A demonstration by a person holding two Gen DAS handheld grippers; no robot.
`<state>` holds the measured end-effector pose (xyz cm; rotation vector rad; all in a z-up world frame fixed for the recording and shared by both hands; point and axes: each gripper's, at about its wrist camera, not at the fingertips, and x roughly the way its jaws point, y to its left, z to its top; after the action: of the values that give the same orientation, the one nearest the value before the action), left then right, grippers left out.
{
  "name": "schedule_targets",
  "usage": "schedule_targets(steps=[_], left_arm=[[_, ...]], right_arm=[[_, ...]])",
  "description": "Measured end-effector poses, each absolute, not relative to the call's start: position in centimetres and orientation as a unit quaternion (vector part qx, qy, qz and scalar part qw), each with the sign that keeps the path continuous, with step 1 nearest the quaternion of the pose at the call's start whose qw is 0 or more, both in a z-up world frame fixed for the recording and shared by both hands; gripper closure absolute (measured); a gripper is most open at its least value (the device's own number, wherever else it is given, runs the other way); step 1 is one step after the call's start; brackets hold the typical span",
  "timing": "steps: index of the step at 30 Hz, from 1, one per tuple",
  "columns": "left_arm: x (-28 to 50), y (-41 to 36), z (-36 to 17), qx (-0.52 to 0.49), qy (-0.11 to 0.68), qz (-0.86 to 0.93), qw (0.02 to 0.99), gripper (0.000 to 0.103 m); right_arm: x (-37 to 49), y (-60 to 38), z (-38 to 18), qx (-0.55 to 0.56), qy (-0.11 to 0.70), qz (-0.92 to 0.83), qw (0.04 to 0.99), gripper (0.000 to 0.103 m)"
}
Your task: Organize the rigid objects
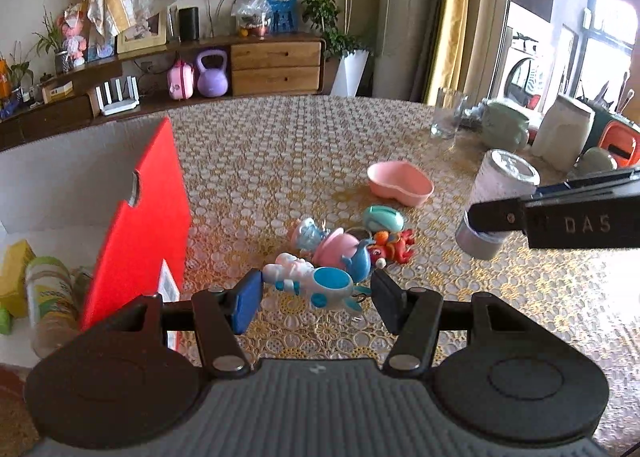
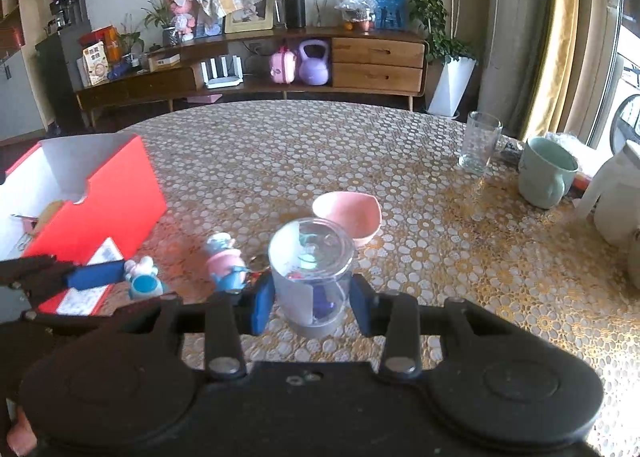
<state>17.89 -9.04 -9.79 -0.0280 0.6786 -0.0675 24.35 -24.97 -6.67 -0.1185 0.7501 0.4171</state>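
The left gripper (image 1: 316, 297) had its jaws clamped on a white-and-blue plastic toy figure (image 1: 310, 283), one blue pad against its white end and the dark pad against its tail side, the toy lying crosswise between them just above the lace-patterned tabletop (image 1: 280, 161). Just beyond those jaws lay a small heap of toys: a pink-and-blue figurine (image 1: 332, 245), a red toy creature (image 1: 394, 247) and a teal egg-shaped toy (image 1: 382, 217), with a pink heart-shaped dish (image 1: 400, 181) farther out. To the left of the jaws stood a red cardboard box (image 1: 140, 225) with a white inside, already holding a yellow packet and a jar. The right gripper (image 2: 312, 307) had its jaws clenched on a clear plastic cup with a grey base (image 2: 310, 277), pads pressed to both sides of its lower half. To the right of those jaws, well apart, stood a drinking glass (image 2: 478, 143) and a pale green mug (image 2: 546, 173).
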Motion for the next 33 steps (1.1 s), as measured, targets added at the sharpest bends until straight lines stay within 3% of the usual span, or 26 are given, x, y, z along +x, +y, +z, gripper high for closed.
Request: schedule_targets(steps=[18, 33], left_arm=[[14.1, -6.1, -2.5, -0.025, 0.312, -0.06, 0.948, 0.044], [12.2, 2.1, 2.3, -0.046, 0.284, -0.042, 0.957, 0.044]], right_arm=[[19.3, -22.1, 0.1, -0.057, 0.334, 0.241, 0.909, 0.063], [16.7, -14.3, 3.5, -0.095, 0.302, 0.303, 0.899, 0.063]])
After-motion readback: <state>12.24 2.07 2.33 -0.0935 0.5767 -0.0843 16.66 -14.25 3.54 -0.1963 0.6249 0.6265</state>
